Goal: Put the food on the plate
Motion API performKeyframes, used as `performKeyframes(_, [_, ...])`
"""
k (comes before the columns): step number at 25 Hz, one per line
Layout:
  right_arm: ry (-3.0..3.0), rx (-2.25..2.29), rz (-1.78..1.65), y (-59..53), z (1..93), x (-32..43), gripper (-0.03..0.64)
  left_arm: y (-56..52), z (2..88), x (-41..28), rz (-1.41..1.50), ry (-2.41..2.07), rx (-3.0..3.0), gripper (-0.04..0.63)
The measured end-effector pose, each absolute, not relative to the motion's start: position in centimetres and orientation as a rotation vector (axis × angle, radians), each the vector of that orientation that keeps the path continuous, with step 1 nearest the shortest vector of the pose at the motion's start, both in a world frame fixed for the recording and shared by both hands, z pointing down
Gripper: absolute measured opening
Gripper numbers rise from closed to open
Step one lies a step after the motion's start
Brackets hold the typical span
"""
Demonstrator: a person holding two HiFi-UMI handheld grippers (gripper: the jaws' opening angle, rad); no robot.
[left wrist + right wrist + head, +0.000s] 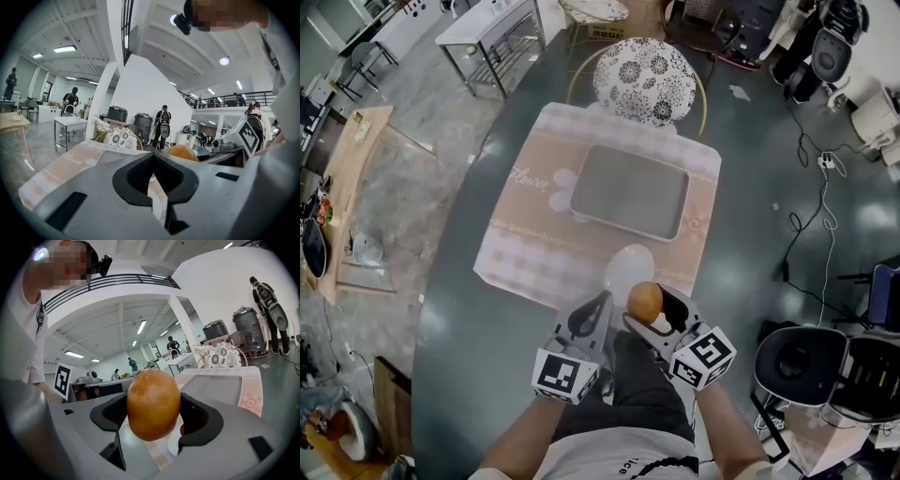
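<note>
My right gripper point(649, 304) is shut on a round orange-brown piece of food point(644, 299), holding it just above the near edge of a white plate point(623, 261). In the right gripper view the food point(153, 404) fills the gap between the black pads point(199, 420), with the plate point(174, 447) below it. My left gripper point(592, 315) hangs beside it on the left, shut with nothing in it point(153, 177). From the left gripper view the food point(183, 152) shows to the right.
The plate lies on a pink placemat point(525, 234) on a dark oval table point(459, 319). A grey rectangular tray point(628, 190) rests on the mat beyond the plate. A chair with a floral cushion point(645, 67) stands at the far side.
</note>
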State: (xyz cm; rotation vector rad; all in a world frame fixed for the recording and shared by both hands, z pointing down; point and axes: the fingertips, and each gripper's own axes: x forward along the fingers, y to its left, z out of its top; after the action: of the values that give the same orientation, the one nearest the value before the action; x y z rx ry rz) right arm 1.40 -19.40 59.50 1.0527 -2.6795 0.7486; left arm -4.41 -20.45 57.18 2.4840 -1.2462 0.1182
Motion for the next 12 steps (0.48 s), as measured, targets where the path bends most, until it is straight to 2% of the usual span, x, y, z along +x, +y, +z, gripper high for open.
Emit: performKeyframes(12, [-2.556, 1.037, 0.667, -21.0, 69.2, 1.7, 0.327, -22.2, 64.4, -4.1, 0.126, -1.243, 2.459, 0.006])
